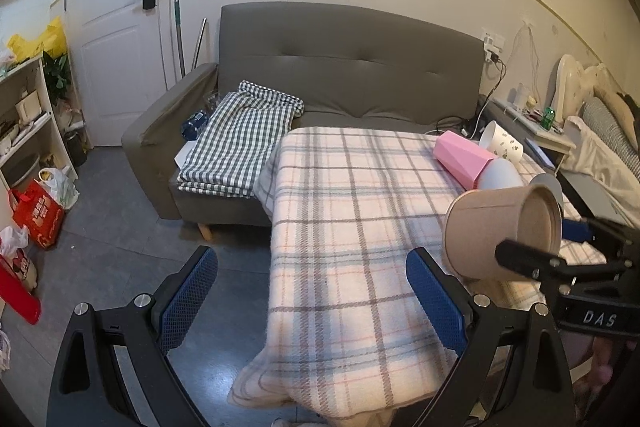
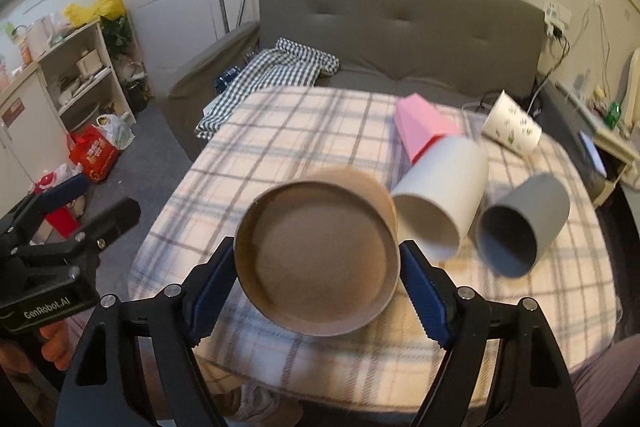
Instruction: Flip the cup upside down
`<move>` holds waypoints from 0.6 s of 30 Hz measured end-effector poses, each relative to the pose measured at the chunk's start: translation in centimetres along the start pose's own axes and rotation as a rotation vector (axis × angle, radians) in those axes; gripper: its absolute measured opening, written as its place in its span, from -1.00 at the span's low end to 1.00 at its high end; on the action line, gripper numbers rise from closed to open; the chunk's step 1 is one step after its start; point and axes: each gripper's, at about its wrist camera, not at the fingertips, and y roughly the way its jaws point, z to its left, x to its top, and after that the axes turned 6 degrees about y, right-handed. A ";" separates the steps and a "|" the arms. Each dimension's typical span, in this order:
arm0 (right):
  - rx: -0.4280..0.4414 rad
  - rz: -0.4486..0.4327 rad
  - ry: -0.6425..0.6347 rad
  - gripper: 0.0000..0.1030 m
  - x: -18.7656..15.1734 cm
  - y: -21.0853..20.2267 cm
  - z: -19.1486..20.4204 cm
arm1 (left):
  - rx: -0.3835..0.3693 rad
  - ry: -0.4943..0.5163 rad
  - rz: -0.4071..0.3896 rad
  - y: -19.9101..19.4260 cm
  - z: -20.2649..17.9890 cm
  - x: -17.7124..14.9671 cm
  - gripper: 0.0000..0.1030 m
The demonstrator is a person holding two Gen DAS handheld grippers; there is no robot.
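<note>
My right gripper (image 2: 316,267) is shut on a brown paper cup (image 2: 316,259). It holds the cup on its side above the plaid-covered table (image 2: 320,131), base toward the camera. In the left wrist view the brown cup (image 1: 492,231) hangs tilted at the table's right side, held between the right gripper's fingers (image 1: 532,259). My left gripper (image 1: 312,291) is open and empty, over the table's front left edge. It also shows at the left of the right wrist view (image 2: 80,207).
A white cup (image 2: 440,195), a grey cup (image 2: 524,223), a pink cup (image 2: 424,127) and a patterned white cup (image 2: 512,127) lie on their sides on the table's right half. A grey sofa (image 1: 352,67) stands behind it. Shelves and bags (image 1: 40,211) stand at the left.
</note>
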 end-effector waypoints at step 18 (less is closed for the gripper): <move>0.148 -0.014 -0.012 0.53 5.5 1.9 -0.2 | 0.074 -0.002 0.044 2.0 0.0 0.2 0.90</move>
